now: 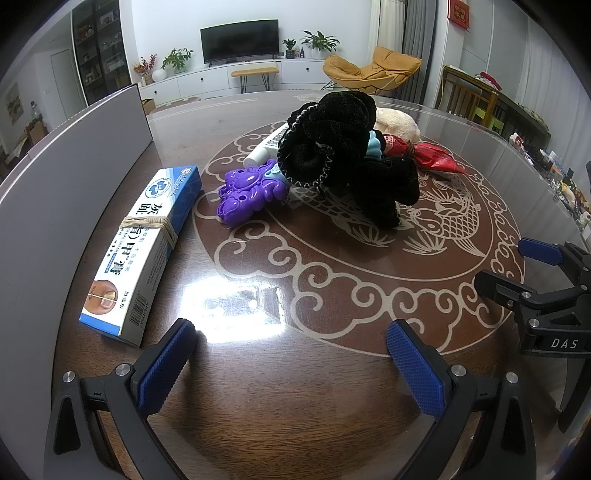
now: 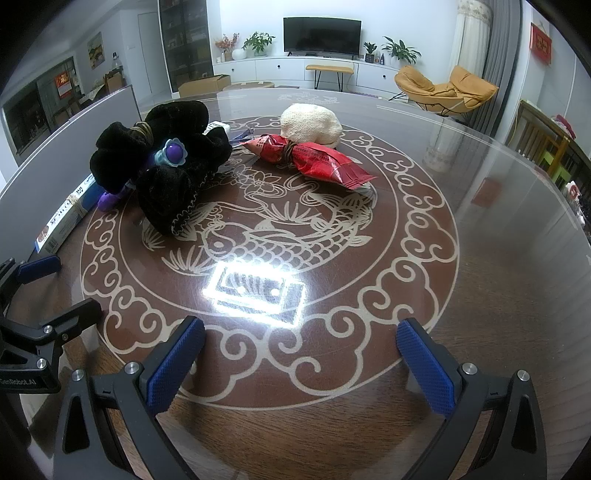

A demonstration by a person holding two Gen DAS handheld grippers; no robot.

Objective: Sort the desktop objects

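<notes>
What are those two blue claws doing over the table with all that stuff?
Nothing is being held yet. The left claw and right claw both hover open above the glass-topped brown table. Ahead lie a fluffy black fabric scrunchie, a red foil snack packet, a cream knitted bundle and a blue-and-white cardboard box, all unsorted.

A dark television [image 2: 322,36] is being flanked by potted plants [image 2: 400,50] at twelve o'clock, a mustard lounge chair [image 2: 445,89] is being seen at two o'clock, and a wooden bench [image 2: 329,70] is being kept beneath.
</notes>
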